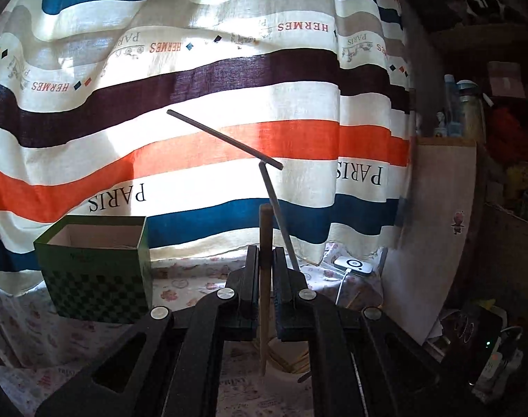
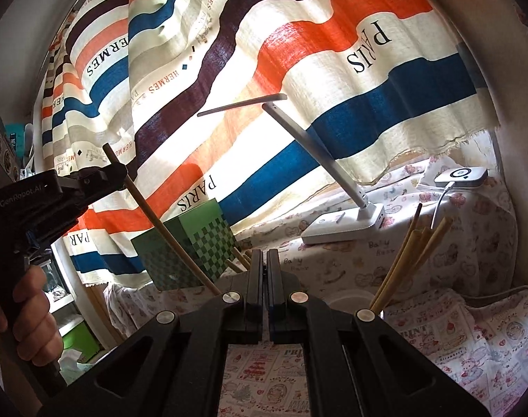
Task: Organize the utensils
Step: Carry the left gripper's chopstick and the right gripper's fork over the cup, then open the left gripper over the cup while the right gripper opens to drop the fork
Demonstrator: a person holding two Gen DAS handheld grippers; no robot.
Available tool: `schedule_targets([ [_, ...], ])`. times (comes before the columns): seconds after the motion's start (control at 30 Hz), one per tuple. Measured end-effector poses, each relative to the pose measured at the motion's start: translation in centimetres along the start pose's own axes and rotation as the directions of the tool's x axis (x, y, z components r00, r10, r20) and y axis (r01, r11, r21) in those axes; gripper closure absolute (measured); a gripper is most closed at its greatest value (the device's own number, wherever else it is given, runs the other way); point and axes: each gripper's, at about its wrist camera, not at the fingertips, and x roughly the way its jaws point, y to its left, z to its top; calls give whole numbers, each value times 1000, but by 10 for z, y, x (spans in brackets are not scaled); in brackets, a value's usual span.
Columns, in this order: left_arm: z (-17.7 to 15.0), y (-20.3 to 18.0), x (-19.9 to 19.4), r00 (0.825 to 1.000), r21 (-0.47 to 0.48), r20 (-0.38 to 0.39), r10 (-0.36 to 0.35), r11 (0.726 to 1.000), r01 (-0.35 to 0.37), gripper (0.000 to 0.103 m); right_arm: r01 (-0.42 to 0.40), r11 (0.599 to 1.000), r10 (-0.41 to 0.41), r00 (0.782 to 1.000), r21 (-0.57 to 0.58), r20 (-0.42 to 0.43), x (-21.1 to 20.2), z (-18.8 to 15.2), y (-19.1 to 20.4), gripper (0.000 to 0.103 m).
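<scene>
My left gripper (image 1: 265,260) is shut on a wooden chopstick (image 1: 264,278) and holds it upright in the air. In the right wrist view the left gripper (image 2: 116,170) shows at the left with the chopstick (image 2: 159,222) slanting down through it. My right gripper (image 2: 265,260) is shut and empty above the patterned tablecloth (image 2: 455,330). Several more chopsticks (image 2: 410,257) stand in a white holder (image 2: 347,299) to its right. The holder's rim and chopstick tips (image 1: 292,361) show below the left gripper. A green checkered box (image 1: 93,271) with an open top stands at the left, also seen in the right wrist view (image 2: 194,243).
A white desk lamp (image 2: 344,229) with a thin arm (image 1: 281,222) stands behind the holder. A white charger puck (image 2: 462,175) with a cable lies at the back right. A striped curtain (image 1: 194,69) hangs behind. Cluttered shelves (image 1: 490,139) are at the right.
</scene>
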Motion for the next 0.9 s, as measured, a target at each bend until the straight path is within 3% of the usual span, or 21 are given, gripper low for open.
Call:
schedule_targets([
  [0.17, -1, -21, 13, 1000, 31, 25, -13, 999, 13, 97, 14, 999, -15, 999, 33, 29, 6, 6, -11, 101],
  [0.43, -26, -22, 62, 998, -4, -66, -20, 1000, 20, 97, 77, 996, -78, 997, 50, 18, 19, 5, -21, 101],
  [0.6, -49, -14, 83, 987, -45, -154, -45, 998, 38, 97, 117, 991, -113, 991, 57, -69, 36, -3, -31, 101],
  [0.9, -74, -16, 108, 975, 7, -223, 16, 1000, -15, 97, 184, 981, -167, 964, 68, -209, 58, -21, -44, 101],
])
